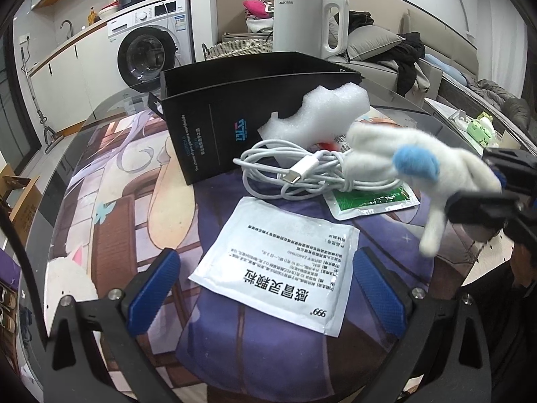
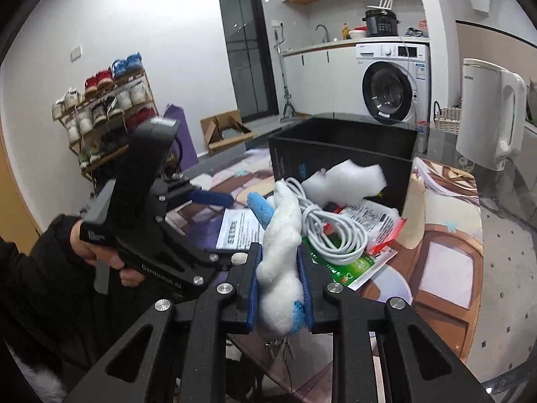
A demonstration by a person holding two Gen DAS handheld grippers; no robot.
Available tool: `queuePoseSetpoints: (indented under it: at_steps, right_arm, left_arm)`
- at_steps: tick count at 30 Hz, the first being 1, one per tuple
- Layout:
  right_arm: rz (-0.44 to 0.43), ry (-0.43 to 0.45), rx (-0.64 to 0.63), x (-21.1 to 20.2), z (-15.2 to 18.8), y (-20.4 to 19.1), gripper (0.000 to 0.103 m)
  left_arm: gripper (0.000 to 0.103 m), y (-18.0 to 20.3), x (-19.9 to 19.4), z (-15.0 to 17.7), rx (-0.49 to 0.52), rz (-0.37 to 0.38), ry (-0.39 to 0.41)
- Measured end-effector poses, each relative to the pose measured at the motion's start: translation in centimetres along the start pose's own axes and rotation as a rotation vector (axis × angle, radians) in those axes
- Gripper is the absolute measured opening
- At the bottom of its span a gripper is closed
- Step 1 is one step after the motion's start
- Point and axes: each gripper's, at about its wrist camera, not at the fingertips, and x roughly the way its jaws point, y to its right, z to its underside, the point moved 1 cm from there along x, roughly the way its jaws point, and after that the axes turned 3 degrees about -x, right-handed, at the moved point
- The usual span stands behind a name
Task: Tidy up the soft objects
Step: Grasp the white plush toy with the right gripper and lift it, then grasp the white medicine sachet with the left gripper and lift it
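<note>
My right gripper (image 2: 278, 268) is shut on a white felt plush toy with blue patches (image 2: 280, 252) and holds it in the air above the table; the toy also shows at the right of the left wrist view (image 1: 433, 171). My left gripper (image 1: 266, 288) is open and empty, low over a white medicine sachet (image 1: 278, 265). A white foam piece (image 1: 319, 114) leans against the open black box (image 1: 235, 107); both also show in the right wrist view, the foam (image 2: 345, 181) in front of the box (image 2: 345, 147).
A coiled white USB cable (image 1: 295, 171) lies on a green sachet (image 1: 372, 201) and other packets (image 2: 372, 221). A white kettle (image 1: 308, 20) stands behind the box. The table has a printed mat (image 1: 127, 181) under glass. A washing machine (image 2: 392, 87) and shoe rack (image 2: 104, 110) stand beyond.
</note>
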Motion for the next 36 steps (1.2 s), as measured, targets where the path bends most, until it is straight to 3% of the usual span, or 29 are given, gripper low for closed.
queuePoseSetpoints:
  at_steps: [7,9,10,13,17,23,30,36]
  right_arm:
    - [0.028,0.023,0.02,-0.6,-0.3,0.5,0.02]
    - [0.03,0.029,0.024,-0.7,-0.3,0.6,0.02]
    - [0.032,0.029,0.026,-0.6,-0.3,0.6,0.02]
    - [0.035,0.032,0.03,-0.7,-0.3,0.7,0.02]
    - [0.036,0.036,0.029,-0.7,-0.4,0.6,0.02]
    - [0.04,0.035,0.027,-0.6,-0.7,0.6,0.021]
    - [0.041,0.034,0.032,-0.5,-0.7,0.9,0.021]
    - [0.042,0.034,0.033,-0.7,-0.6,0.9,0.021]
  left_arm:
    - [0.085,0.7,-0.6,0.2,0.037,0.034,0.013]
    - [0.069,1.0,-0.9,0.2,0.062,0.048,0.03]
    - [0.067,1.4,-1.0,0.3,0.087,0.044,0.036]
    - [0.047,1.8,-1.4,0.4,0.107,0.044,0.046]
    - [0.044,1.7,-1.8,0.3,0.099,0.08,0.048]
    - [0.047,1.2,-2.0,0.3,0.08,0.063,0.053]
    - [0.089,0.4,-2.5,0.0,0.068,-0.001,0.087]
    - [0.091,-0.2,-1.3,-0.6,0.058,0.004,0.039]
